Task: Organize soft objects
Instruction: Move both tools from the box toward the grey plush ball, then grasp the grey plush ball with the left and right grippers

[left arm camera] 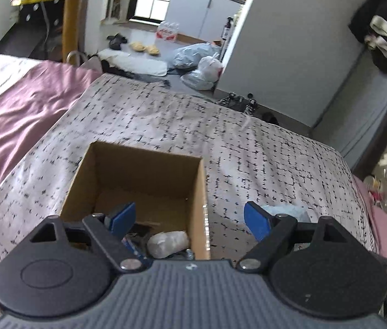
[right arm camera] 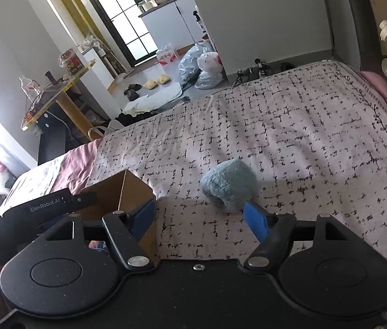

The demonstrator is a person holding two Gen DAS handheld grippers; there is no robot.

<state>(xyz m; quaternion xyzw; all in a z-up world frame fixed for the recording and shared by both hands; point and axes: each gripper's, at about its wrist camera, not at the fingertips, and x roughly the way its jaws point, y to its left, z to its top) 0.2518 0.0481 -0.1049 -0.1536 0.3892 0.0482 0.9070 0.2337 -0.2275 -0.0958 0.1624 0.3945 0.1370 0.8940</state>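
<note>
Your right gripper [right arm camera: 198,219] is the nearer 1 to the job: its 2 blue fingers [right arm camera: 256,223] are spread wide with nothing between them, and the blue plush ball [right arm camera: 230,185] sits on the patterned bedspread [right arm camera: 303,137] just ahead of them, offset toward the right finger, whose tip appears to meet or overlap the ball's lower edge. The ball looks roughly round, so no long axis should dictate your wrist angle; what matters is that it lies right of the gap's centre, so you would likely need to shift right and forward before closing. Your left gripper [left arm camera: 190,219] is also open and empty, hovering over the near edge of the cardboard box [left arm camera: 166,170], with its left finger above the box interior and its right finger outside the box wall. In that view a pale blue patch by the right finger is probably the same ball. Inside the box you can make out a whitish soft item [left arm camera: 167,242] and some darker things that are too hidden to identify. The box stands left of the ball, near but apart.
</note>
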